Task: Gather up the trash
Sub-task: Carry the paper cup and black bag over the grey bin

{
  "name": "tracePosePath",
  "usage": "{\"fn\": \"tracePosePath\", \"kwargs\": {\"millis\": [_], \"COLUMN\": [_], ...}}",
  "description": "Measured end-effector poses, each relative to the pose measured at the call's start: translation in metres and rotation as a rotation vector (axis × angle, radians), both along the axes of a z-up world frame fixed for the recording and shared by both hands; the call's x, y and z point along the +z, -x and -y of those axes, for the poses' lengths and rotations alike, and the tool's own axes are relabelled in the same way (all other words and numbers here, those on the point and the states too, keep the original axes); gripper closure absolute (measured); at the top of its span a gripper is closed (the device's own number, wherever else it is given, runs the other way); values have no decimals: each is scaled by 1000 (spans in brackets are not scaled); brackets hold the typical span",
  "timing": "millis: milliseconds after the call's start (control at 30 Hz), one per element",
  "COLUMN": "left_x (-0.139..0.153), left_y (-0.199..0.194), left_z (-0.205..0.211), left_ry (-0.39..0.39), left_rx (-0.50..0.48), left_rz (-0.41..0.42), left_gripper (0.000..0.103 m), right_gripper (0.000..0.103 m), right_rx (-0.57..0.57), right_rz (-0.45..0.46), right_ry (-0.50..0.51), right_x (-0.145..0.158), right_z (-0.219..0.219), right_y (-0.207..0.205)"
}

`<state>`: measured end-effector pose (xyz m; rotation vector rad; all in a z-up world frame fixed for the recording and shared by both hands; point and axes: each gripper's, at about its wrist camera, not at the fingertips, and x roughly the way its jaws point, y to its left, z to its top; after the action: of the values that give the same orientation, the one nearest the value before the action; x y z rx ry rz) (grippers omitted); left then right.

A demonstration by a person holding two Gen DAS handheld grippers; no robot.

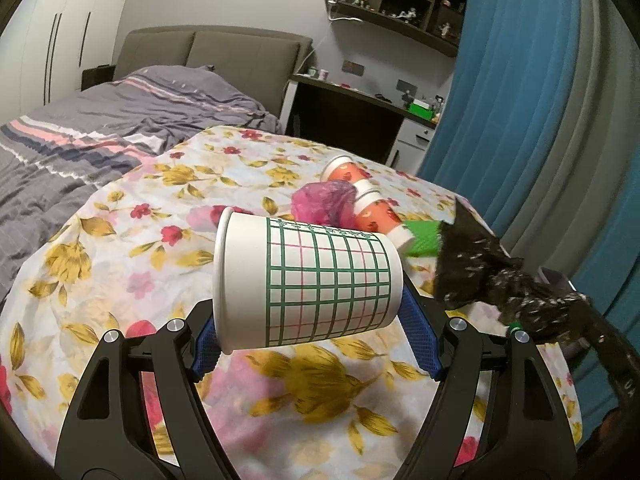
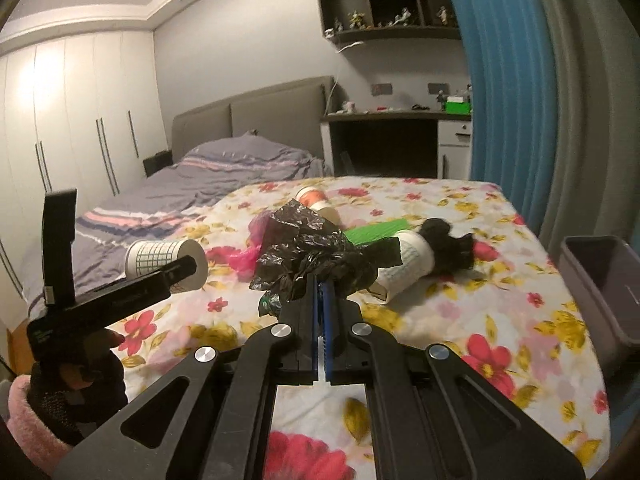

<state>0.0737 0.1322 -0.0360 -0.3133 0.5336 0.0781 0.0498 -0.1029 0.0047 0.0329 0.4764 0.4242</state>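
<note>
My left gripper (image 1: 310,312) is shut on a white paper cup with a green grid (image 1: 308,284), held sideways above the floral table; the cup also shows in the right wrist view (image 2: 166,260). My right gripper (image 2: 320,292) is shut on a crumpled black plastic bag (image 2: 316,256), which also shows in the left wrist view (image 1: 484,276). On the floral cloth (image 1: 132,248) lie two orange cups (image 1: 374,210), a pink plastic bag (image 1: 324,200), a green corrugated piece (image 1: 424,236), and a white cup with a black clump in it (image 2: 412,260).
A grey bin (image 2: 604,276) stands at the table's right edge. A bed with a grey striped duvet (image 1: 80,136) lies to the left. A desk (image 2: 400,120) and blue curtain (image 2: 504,100) are behind.
</note>
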Motion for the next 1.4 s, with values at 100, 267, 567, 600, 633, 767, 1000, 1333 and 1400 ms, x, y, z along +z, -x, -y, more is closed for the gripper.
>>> {"fn": "tracePosePath", "kwargs": {"millis": [100, 267, 567, 600, 633, 767, 1000, 1333, 1400], "left_x": [4, 12, 29, 31, 32, 39, 57, 72, 72], "left_y": [2, 5, -2, -4, -7, -17, -41, -85, -94], "left_z": [9, 27, 74, 81, 88, 117, 184, 276, 294], "left_ry": [-1, 5, -20, -16, -12, 0, -17, 19, 19], "left_rx": [-22, -68, -169, -187, -206, -283, -416, -583, -610], "left_rz": [10, 29, 47, 47, 47, 44, 79, 116, 124], "left_gripper": [28, 28, 28, 28, 28, 28, 28, 28, 28], "right_gripper": [100, 100, 100, 100, 100, 100, 100, 100, 100], "right_rx": [-29, -77, -175, -190, -202, -267, -402, -540, -559], "right_rz": [16, 38, 80, 84, 88, 119, 157, 139, 127], "right_ry": [-11, -19, -31, -31, -32, -30, -22, -18, -21], "right_x": [5, 9, 19, 20, 21, 27, 36, 28, 25], "right_z": [16, 37, 85, 91, 97, 125, 179, 242, 251], "right_y": [10, 21, 27, 27, 27, 28, 20, -7, -14]}}
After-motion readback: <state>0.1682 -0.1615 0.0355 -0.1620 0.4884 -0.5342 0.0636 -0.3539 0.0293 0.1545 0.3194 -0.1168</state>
